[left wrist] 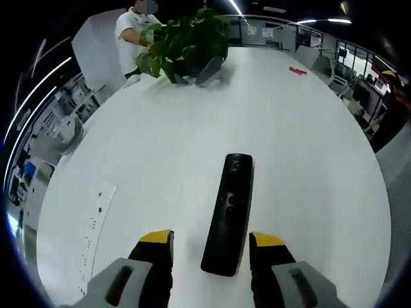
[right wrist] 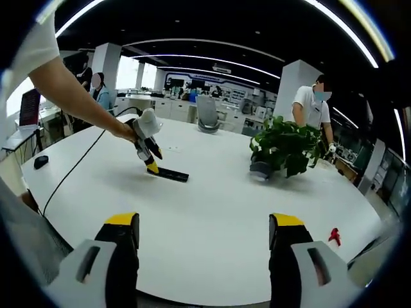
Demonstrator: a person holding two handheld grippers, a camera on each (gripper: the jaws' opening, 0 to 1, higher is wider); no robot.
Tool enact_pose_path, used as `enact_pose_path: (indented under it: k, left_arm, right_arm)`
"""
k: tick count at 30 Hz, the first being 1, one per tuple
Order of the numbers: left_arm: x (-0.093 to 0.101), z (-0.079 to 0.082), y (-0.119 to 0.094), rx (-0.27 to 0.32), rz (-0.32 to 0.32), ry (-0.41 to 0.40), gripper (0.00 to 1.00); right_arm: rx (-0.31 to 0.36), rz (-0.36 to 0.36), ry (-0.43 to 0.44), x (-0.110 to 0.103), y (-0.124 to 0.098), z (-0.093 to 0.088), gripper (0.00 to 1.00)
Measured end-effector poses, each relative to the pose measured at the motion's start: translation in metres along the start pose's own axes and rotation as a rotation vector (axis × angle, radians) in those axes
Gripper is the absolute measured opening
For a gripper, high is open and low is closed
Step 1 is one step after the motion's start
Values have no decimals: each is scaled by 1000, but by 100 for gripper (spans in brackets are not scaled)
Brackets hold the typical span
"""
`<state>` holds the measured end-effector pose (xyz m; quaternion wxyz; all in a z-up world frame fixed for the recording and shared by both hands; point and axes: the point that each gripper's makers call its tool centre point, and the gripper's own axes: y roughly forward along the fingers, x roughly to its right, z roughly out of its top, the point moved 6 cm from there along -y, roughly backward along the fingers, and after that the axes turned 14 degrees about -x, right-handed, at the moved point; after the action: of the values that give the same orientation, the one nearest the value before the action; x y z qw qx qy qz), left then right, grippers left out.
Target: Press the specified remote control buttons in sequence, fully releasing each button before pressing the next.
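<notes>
On the white surface (left wrist: 160, 147), well away from its edges, lies the black remote (left wrist: 228, 212), flat with its buttons up. In the left gripper view the left claw (left wrist: 210, 247) hangs over the remote's near end. Its two yellow-tipped jaws stand apart, one on each side of the remote, and they hold nothing. I cannot tell if a jaw touches the remote.

In the right gripper view the right claw (right wrist: 204, 232) is well apart from the remote (right wrist: 168, 173), out near the close edge of the surface (right wrist: 212, 212). Its jaws are wide apart too, and nothing is between them. From this side the left claw (right wrist: 153, 165) points its tip down at one end of the remote.

No button looks pushed in yet, though the buttons are too small to be sure. So the pressing seems to be about to start, and most of the job is likely left to do.

A green potted plant (left wrist: 186, 45) sits toward the far edge, with a person (left wrist: 136, 32) beside it. A small red thing (left wrist: 297, 70) lies near another edge.
</notes>
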<state>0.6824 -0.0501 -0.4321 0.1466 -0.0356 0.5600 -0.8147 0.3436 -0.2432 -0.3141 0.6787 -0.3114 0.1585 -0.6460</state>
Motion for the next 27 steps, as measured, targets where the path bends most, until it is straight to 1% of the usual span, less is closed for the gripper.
enact_pose_path:
  k: [2,3,4,5,6,7,9,10,11,12,14,15,16,18,19,20,21,22,23,24,25,26,27]
  left_arm:
    - [2,5,-17,73,-5,-41,53]
    - [3,5,-24,93,-7,-58,53]
    - [4,6,-35,141,9,-77,53]
    - [6,6,-47,192,29,-75,52]
    - [9,4,-56,209,34,-93,52]
    - [13,2,-68,235,52,-96,53]
    - [20,0,-86,280,69,-111,53]
    - [27,-3,-99,317,86,-133,54]
    - [32,-5,-108,342,84,-152,54]
    - [41,-10,-120,370,87,-165,55]
    - [53,-16,-134,403,90,-186,55]
    - [62,-20,-146,448,93,-218,55]
    - [68,-24,-153,465,100,-229,55]
    - [81,-32,-165,479,111,-247,55]
    - [91,-36,-175,508,125,-270,56]
    - [97,-39,-180,518,125,-289,57]
    - [108,-42,-187,520,122,-297,59]
    - [115,-44,-192,536,134,-310,60]
    - [120,-45,-198,552,147,-313,61]
    - [129,-47,-206,558,172,-313,62]
    - [135,-49,-212,565,192,-325,62]
    - [144,-52,-220,583,220,-324,63]
    - [150,-55,-225,591,241,-330,63]
  right_arm:
    - [10,1,6,1,-1,1,87]
    - [13,1,8,1,-1,1,87]
    - [9,6,9,0,0,1,87]
    - [8,9,8,0,0,1,87]
    - [7,13,5,-1,0,1,87]
    - [13,18,2,-2,-1,2,88]
    - [18,19,-2,-2,-1,2,88]
    - [17,18,-2,-2,-1,2,88]
    - [19,13,4,0,-2,2,88]
    - [34,5,15,2,-5,3,87]
    - [71,12,62,6,-7,6,87]
    - [70,20,75,7,-8,6,87]
    - [68,21,74,8,-8,6,87]
    - [69,23,69,6,-8,6,86]
    - [79,28,61,5,-9,8,86]
    - [92,34,55,3,-10,10,86]
    - [98,40,53,3,-11,11,86]
    - [100,57,56,2,-11,12,87]
    - [97,70,60,1,-10,12,89]
    - [93,80,63,0,-10,12,90]
    - [89,88,63,0,-10,12,91]
    - [90,96,63,0,-11,13,92]
    - [96,108,40,-1,-11,13,92]
